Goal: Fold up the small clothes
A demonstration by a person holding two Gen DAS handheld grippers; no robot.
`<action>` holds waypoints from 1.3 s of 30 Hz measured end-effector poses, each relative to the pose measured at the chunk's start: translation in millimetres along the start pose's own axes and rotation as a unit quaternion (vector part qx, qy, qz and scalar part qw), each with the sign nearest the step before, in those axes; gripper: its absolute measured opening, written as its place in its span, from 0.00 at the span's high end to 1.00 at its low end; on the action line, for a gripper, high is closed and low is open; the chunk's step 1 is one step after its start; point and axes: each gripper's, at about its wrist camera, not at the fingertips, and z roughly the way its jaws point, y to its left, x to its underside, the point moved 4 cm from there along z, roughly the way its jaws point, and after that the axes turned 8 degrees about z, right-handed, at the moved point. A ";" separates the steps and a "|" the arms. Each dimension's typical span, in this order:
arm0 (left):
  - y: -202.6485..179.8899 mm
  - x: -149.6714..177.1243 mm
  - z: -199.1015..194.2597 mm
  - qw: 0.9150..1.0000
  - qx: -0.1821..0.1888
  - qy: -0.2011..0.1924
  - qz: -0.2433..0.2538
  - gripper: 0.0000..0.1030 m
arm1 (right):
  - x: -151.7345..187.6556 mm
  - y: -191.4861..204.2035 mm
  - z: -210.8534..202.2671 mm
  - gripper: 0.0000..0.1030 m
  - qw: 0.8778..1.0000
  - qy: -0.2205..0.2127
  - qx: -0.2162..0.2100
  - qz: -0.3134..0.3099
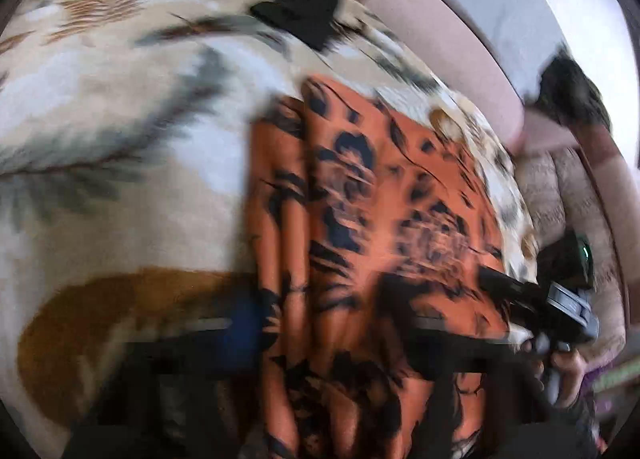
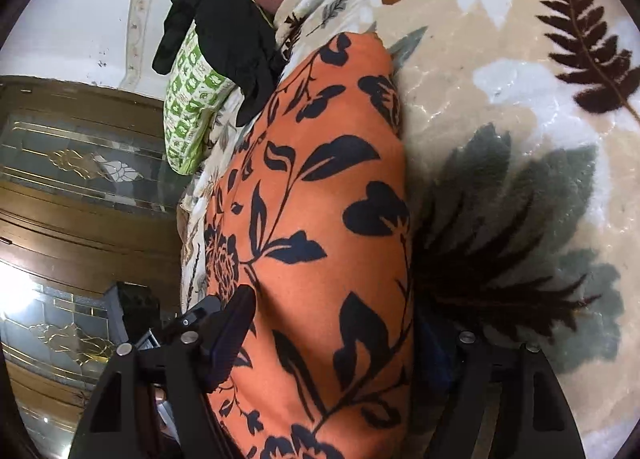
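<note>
Flanking the orange floral garment [image 2: 320, 219] — both hand-held grippers part-open, grip unclear — black cloth [image 2: 228, 43] lies beyond.

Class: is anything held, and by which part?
The near end of the orange floral cloth lies between the fingers of the left tool and the right tool; whether either grips cannot be told.

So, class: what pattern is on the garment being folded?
Orange cloth garment with black leaf and flower print; clearest in the right wrist view.

Bedroom (home) — blanket [image 2: 500, 107], wardrobe [image 2: 80, 195].
</note>
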 end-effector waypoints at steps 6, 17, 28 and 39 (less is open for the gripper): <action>-10.8 -2.5 -8.4 1.000 -0.009 -0.006 0.018 0.70 | 2.9 22.8 -8.5 0.58 0.998 -0.005 0.037 -0.057; -65.9 -3.2 -28.6 0.997 0.005 -0.045 0.063 0.71 | 14.7 30.5 -69.4 0.60 0.994 -0.047 0.028 -0.092; -137.7 -2.6 -7.9 0.993 0.031 -0.045 0.105 0.71 | 11.3 2.6 -144.6 0.60 0.991 -0.090 0.046 -0.087; -177.0 -26.4 0.9 0.990 0.014 -0.056 0.126 0.71 | -24.6 -3.4 -177.5 0.60 0.988 -0.100 0.057 -0.104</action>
